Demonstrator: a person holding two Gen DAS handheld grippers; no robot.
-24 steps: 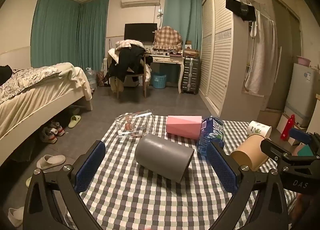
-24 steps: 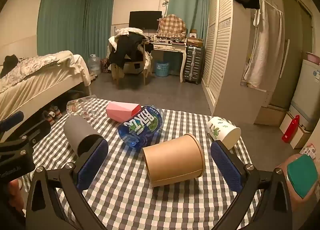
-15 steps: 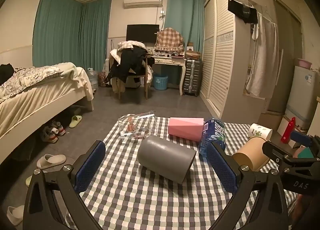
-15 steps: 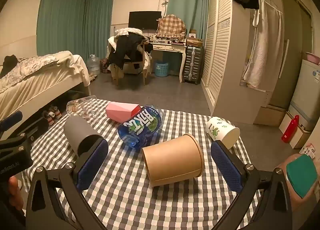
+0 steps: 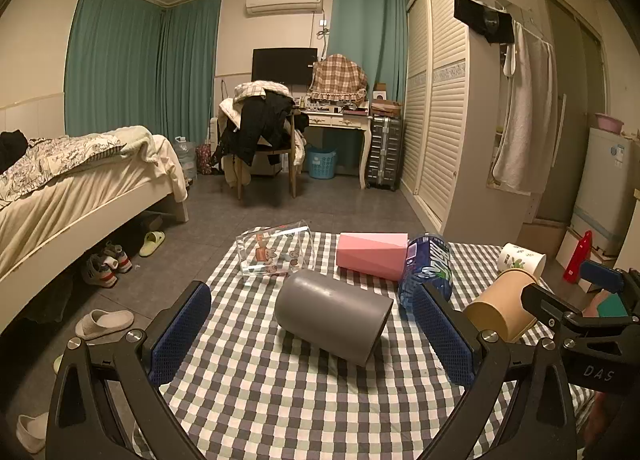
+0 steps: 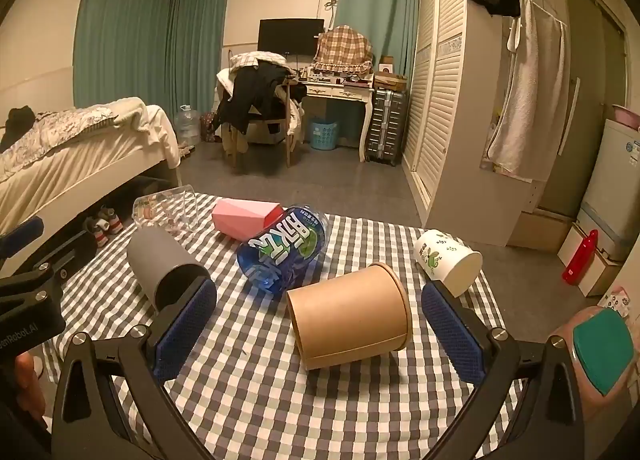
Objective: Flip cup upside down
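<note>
Item 1. Bench (image 5: 280, 400), covered in a grey-and-white checked cloth, carrying six containers, all lying on their sides.

Item 2. Grey cup (image 5: 333, 318), on its side at the centre of the left wrist view, open mouth toward 5 o'clock. In the right wrist view it lay at 9 o'clock, its mouth partly hidden behind that gripper's left pad.

Item 3. Brown paper cup (image 6: 349, 316), on its side at the centre of the right wrist view, base toward the camera, rim toward 3 o'clock.

Item 4. Blue water bottle (image 6: 285, 250), on its side between the grey cup and the brown paper cup, lying just beside the pink box (image 6: 246, 217) at 12 o'clock.

Item 5. Clear plastic box (image 5: 275, 254), printed with cartoon figures, at 11 o'clock of the grey cup.

Item 6. White paper cup (image 6: 448, 262) with a leaf print, at 2 o'clock of the brown paper cup, apart from it.

Item 7. Left hand-held gripper (image 5: 316, 334): jaws spread wide, nothing held, the grey cup between the pads but untouched.

Item 8. Right hand-held gripper (image 6: 318, 334): jaws spread wide, nothing held, the brown paper cup between the pads, clear of both.
</note>
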